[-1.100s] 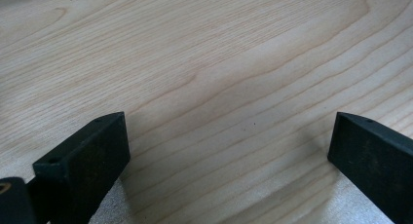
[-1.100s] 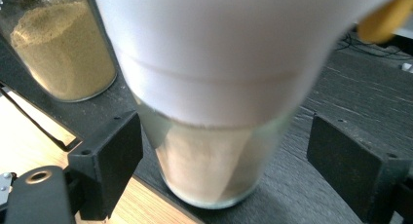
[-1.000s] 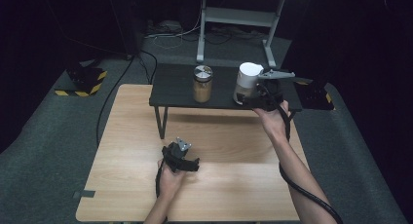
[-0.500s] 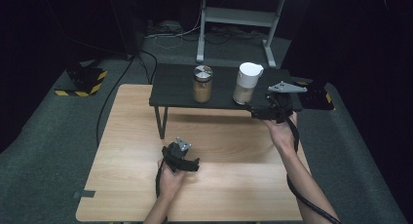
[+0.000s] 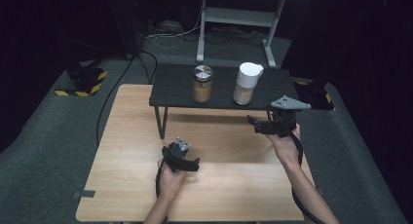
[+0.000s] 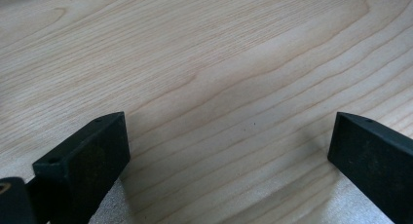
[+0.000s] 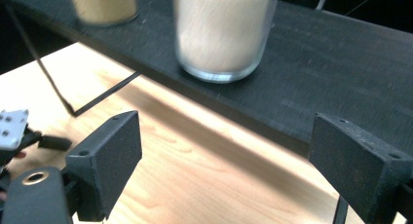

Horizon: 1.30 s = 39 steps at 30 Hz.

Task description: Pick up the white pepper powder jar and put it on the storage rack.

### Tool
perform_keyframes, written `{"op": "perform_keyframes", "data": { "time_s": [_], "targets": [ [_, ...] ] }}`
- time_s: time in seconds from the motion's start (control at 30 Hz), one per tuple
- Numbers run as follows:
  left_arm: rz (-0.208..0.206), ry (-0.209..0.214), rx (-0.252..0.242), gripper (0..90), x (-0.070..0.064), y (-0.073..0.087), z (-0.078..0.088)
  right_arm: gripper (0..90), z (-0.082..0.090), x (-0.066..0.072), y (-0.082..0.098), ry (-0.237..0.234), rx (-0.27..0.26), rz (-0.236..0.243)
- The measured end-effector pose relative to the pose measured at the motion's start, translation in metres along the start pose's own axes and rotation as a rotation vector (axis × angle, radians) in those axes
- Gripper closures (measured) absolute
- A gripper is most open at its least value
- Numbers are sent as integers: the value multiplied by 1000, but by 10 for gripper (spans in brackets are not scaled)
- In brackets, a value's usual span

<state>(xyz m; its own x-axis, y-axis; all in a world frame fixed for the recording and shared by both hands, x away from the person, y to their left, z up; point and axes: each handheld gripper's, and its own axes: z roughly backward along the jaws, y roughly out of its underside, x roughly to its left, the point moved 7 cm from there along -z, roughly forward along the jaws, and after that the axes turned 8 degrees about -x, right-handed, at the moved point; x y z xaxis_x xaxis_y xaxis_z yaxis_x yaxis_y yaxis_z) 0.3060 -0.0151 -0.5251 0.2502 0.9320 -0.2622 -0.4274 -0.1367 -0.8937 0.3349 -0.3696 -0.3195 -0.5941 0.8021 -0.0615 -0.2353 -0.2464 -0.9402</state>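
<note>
Dark floor surrounds a wooden table (image 5: 219, 185). Right gripper (image 5: 258, 125), jaws wide and empty, has withdrawn from the white-lidded jar (image 5: 246, 84), left standing on the black shelf (image 5: 170, 90): placement apparently complete. Left gripper (image 5: 191, 164) rests wide open.

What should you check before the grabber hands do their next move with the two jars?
1. Right hand-held gripper open: ok, its jaws stand wide apart and hold nothing.
2. Left hand-held gripper open: ok, jaws wide over the bare wooden table.
3. White-lidded jar upright on the black shelf: ok.
4. Metal-lidded jar upright and apart from the other jar: ok.
5. Right hand-held gripper lined up with the white-lidded jar: not ok, it sits below and in front of the shelf edge.
6. Lids screwed tight: cannot tell.
</note>
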Motion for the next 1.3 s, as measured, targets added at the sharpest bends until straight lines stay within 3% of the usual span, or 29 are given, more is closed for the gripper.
{"op": "perform_keyframes", "data": {
  "time_s": [0.47,0.97,1.3],
  "targets": [
    [-3,0,2,14,0,0,0,115,11,9,53,-38,27,-23],
    [-4,-2,3,14,0,0,0,109,-10,12,117,-29,116,-66],
    [-7,-1,6,15,0,0,0,95,-24,15,154,13,178,-96]
  ]
}}
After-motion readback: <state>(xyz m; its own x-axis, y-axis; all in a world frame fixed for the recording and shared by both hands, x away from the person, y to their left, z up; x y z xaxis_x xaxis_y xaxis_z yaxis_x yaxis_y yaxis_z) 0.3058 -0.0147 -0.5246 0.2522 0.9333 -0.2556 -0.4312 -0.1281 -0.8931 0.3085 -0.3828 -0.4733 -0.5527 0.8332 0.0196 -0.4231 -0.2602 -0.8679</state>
